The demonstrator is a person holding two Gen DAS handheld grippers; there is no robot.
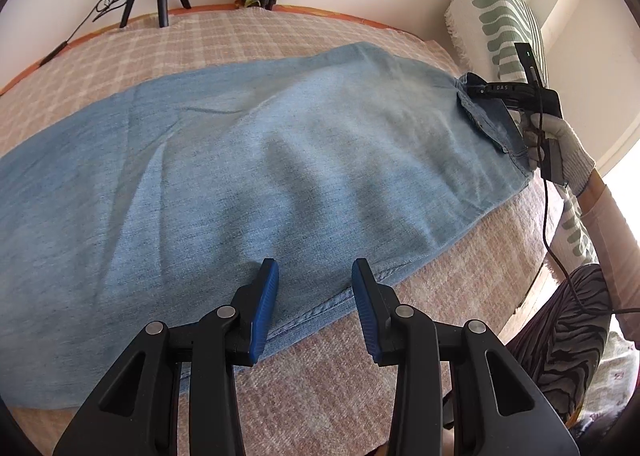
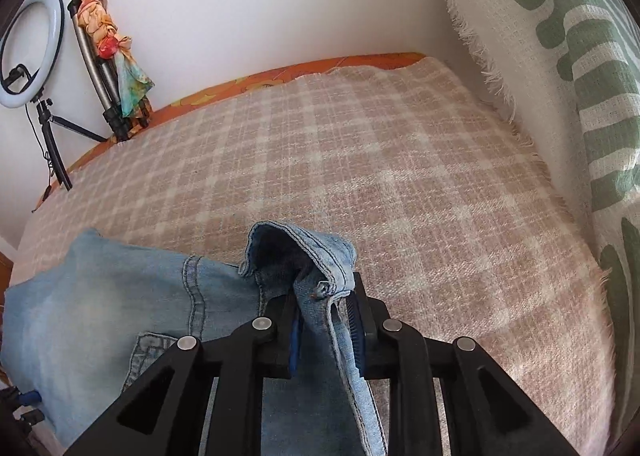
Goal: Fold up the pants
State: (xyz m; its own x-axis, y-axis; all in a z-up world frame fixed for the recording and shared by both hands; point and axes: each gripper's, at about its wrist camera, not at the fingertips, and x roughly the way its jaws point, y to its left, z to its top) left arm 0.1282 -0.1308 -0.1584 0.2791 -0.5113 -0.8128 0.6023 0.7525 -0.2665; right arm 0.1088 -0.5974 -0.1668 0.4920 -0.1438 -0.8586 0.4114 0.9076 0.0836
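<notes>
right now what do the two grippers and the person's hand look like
Both grippers are black linkage frames with silver rivets and ribbed blue pads on the fingers: the left gripper, the right gripper. In the left wrist view the right one carries white lettering and a thin black cable trailing from it. The hand holding it wears a white knit glove, with a pale sleeve behind.

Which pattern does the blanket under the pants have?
Pink-beige and white checks on the blanket; right wrist view.

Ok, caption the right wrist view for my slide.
Right gripper clamps the jeans at the waistband above a checked blanket.
</notes>
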